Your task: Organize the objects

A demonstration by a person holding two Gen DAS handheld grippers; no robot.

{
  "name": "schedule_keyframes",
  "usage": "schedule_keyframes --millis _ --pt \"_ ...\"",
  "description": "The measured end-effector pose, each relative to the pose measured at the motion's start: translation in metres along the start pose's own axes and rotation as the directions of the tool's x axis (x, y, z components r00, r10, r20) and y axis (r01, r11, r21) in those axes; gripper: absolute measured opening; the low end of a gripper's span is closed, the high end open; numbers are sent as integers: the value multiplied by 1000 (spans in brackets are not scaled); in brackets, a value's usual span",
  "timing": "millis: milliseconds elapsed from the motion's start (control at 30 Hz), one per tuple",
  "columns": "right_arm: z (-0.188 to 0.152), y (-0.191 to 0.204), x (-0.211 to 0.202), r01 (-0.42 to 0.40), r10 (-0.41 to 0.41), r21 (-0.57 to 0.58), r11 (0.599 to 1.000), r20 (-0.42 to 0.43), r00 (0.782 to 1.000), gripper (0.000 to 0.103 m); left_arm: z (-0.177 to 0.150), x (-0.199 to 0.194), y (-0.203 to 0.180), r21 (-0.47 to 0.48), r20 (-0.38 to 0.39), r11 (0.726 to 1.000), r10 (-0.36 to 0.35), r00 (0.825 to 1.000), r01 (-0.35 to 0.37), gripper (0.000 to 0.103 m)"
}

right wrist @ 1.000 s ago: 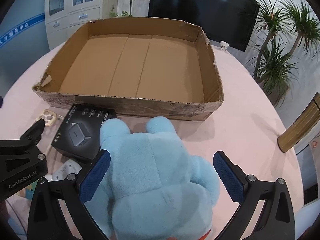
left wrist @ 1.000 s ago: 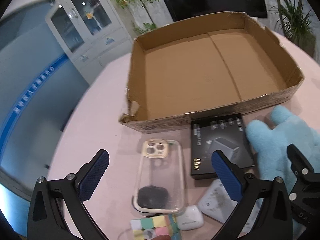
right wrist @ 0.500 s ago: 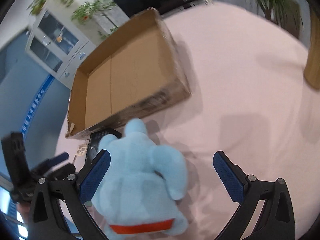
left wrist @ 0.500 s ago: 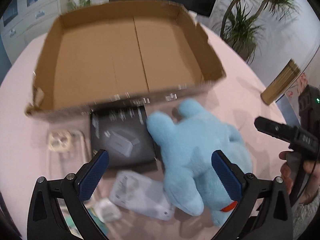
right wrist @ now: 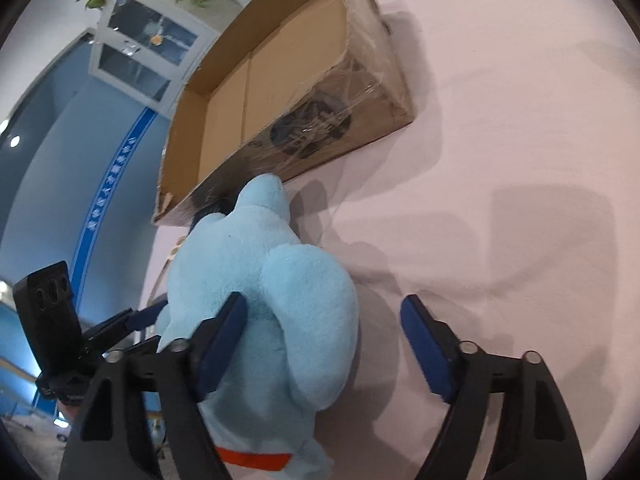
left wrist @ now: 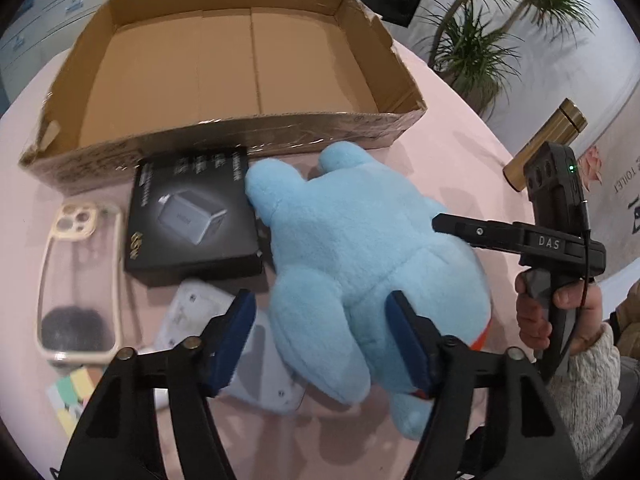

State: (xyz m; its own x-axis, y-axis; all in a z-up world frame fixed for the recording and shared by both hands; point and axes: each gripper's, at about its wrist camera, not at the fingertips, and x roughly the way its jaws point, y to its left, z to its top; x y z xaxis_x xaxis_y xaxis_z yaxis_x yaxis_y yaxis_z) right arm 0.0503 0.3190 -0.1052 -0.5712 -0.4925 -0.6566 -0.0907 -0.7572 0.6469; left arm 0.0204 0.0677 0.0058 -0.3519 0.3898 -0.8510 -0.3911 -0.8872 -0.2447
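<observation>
Blue plush toy (left wrist: 360, 248) lies on pink bench (right wrist: 500, 160) just before empty cardboard box (left wrist: 224, 60); left gripper (left wrist: 320, 340) half-open, straddling plush limb, prob. to lift it; right gripper (right wrist: 324, 344) open, holds nothing.

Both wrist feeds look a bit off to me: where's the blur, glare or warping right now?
Left wrist view: sharp on the light blue plush toy, smeared at the clear phone case and pastel cube lower left; fisheye bows the brown cardboard box. Right wrist view: glare on the box's plastic-wrapped corner, soft shadows across the pink table.
</observation>
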Motion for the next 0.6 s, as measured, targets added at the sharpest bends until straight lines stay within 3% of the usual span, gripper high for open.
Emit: schedule_keyframes --millis 100,167,300,367,600 --pt "4 -4 11 -36 36 -3 999 -23 999 61 -7 10 7 -28 -37 1000 2 999 -3 42" --pt "7 -6 18 -67 67 3 998 -42 997 56 -12 17 9 -47 -71 999 -19 997 16 34" --pt "8 4 22 -90 88 -30 996 -58 994 29 -13 17 8 -54 -46 998 -15 999 12 29" --pt "5 10 22 -94 91 -52 994 -65 994 24 -12 18 9 -56 -47 998 -5 999 3 26" --pt "-2 48 6 -45 42 -145 988 -27 999 19 -9 7 16 -54 -16 998 -14 1000 13 22"
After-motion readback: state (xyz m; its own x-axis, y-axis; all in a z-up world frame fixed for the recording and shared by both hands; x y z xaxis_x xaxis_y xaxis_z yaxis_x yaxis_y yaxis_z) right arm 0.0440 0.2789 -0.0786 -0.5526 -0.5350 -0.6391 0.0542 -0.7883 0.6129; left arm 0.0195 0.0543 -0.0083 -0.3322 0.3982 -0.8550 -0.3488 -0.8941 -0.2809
